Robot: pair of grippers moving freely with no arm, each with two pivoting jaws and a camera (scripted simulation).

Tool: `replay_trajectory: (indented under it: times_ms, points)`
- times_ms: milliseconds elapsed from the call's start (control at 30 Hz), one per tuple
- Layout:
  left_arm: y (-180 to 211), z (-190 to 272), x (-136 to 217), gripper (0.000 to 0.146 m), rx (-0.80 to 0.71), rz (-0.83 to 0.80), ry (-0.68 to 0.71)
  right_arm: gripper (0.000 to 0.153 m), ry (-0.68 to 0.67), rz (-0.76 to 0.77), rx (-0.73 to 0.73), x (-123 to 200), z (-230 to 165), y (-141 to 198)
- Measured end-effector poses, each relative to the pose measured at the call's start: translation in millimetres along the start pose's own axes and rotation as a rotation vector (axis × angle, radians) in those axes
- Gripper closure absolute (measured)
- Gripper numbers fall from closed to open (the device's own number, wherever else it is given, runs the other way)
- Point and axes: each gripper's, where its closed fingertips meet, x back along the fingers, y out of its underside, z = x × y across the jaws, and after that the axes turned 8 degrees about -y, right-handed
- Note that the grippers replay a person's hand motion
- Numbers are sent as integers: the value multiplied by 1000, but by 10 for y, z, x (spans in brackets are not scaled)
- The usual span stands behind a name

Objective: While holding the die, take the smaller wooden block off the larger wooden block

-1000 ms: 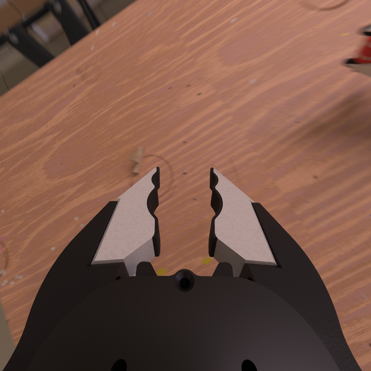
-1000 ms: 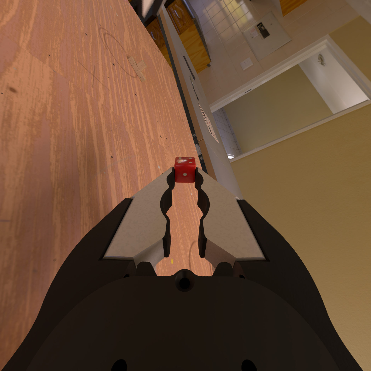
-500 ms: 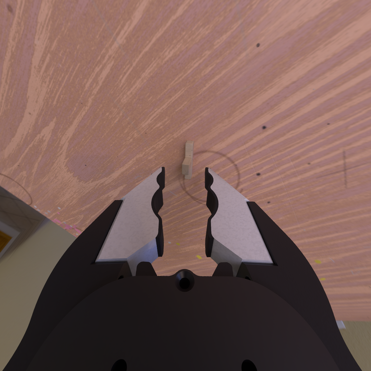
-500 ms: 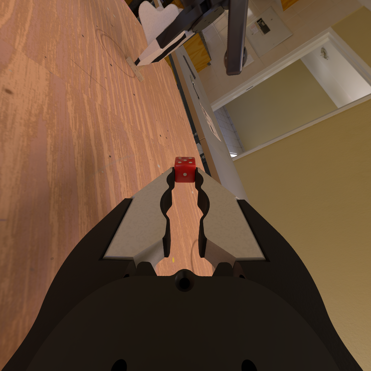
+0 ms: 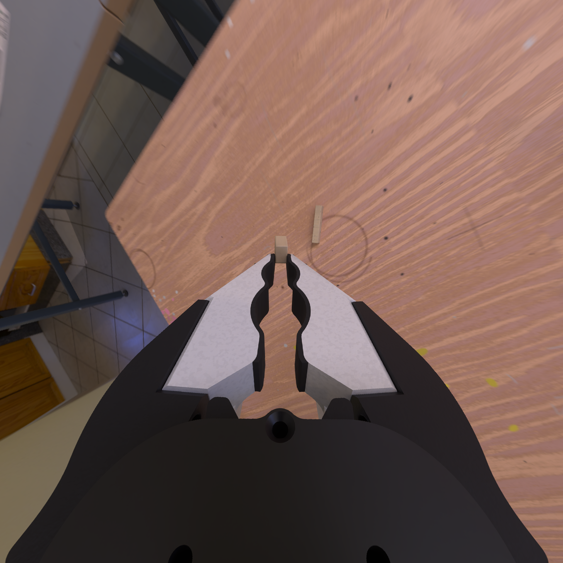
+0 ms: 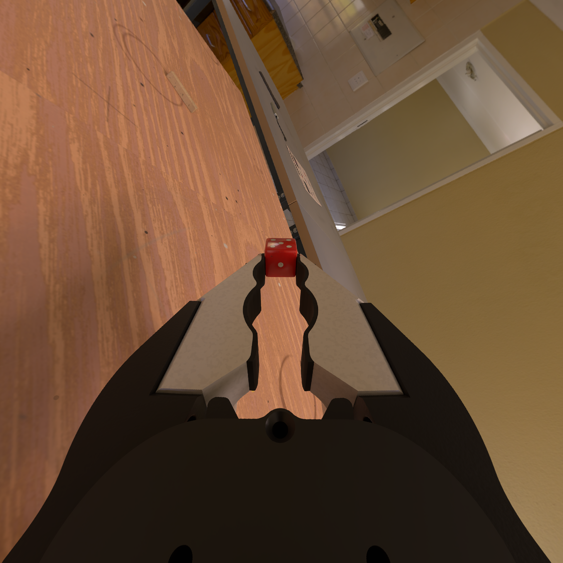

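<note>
The larger wooden block (image 5: 317,224) lay alone on the table (image 5: 396,122), nothing blocking it. My left gripper (image 5: 280,257) pinched the smaller wooden block (image 5: 281,252) clear above it; my right gripper (image 6: 280,259) clamped the die (image 6: 280,257).

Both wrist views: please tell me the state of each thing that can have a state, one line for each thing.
left gripper: shut on the smaller wooden block, lifted clear.
larger wooden block: lying flat on the table, nothing on it.
right gripper: shut on the red die, above the table.
</note>
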Motion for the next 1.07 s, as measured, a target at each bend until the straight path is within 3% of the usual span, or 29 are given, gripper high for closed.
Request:
replay_trajectory:
  times_ms: [200, 400, 533, 600, 700, 833, 967, 1067]
  points:
    - [-219, -132, 1054, 139, 36, 184, -40, 134, 13, 13, -20, 22, 43, 5]
    - [-294, 276, 1813, 139, 52, 311, 93, 134, 19, 42, -79, 53, 87, -2]
    - [-195, 946, 1743, 139, 76, 301, 333, 134, 14, 51, -96, 58, 92, 0]
    - [-120, 1222, 1566, 139, 105, 283, 384, 134, 8, 58, -90, 59, 81, -12]
    - [-106, 1216, 1355, 139, 183, 321, 247, 134, -6, 64, -78, 57, 50, -26]
    - [-191, 847, 1393, 139, 261, 462, -137, 134, -10, 55, -62, 49, 30, -25]
    - [-169, 1329, 1262, 139, 201, 513, -206, 134, -8, 51, -67, 54, 37, -12]
    - [-63, 1870, 1099, 139, 212, 528, -123, 134, -13, 47, -70, 47, 32, -3]
